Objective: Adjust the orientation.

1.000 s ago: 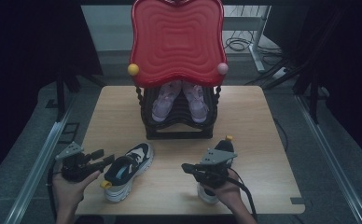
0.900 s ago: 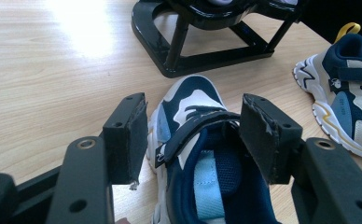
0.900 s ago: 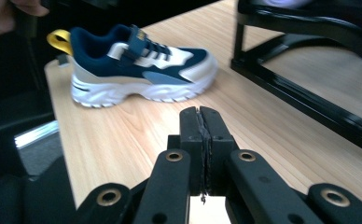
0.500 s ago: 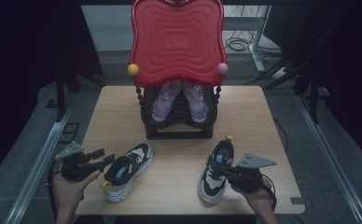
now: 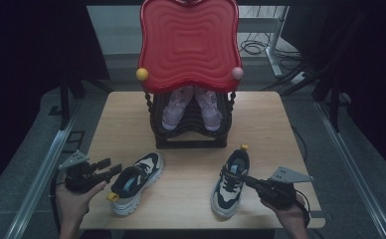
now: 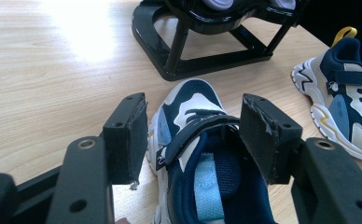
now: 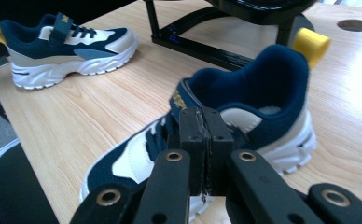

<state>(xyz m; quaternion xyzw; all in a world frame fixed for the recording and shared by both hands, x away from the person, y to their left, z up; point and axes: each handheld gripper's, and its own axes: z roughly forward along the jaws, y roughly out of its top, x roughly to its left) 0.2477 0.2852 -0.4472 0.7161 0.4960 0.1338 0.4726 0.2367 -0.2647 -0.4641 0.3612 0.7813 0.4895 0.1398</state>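
Left shoe [image 5: 134, 181]: it lies on the near left part of the tabletop [image 5: 265, 119], toe pointing to the far right, yellow heel loop toward the near side.
Right shoe [image 5: 231, 181]: it stands on the near right part, toe toward the near edge, heel with yellow loop toward the rack [image 5: 188, 132].
Left tongs [image 5: 109, 170]: the jaws stand apart, one on each side of the collar and strap of the left shoe; I cannot tell if the pads [image 6: 132, 135] already touch it.
Right tongs [image 5: 250, 182]: the jaws are together, just beside the side of the right shoe; whether they pinch a thin edge is not clear.
Handling: both shoes are probably light, with soft padded fabric on top and a stiffer rubber sole; not fragile, not slippery.
Where to hold: the collar edge or the heel, I think; the soft upper will squash under the pads.
Hard to see: the red tray [image 5: 188, 45] on top of the rack hides most of the purple pair [image 5: 191, 107]; the right shoe's inner side is covered by the closed jaws.
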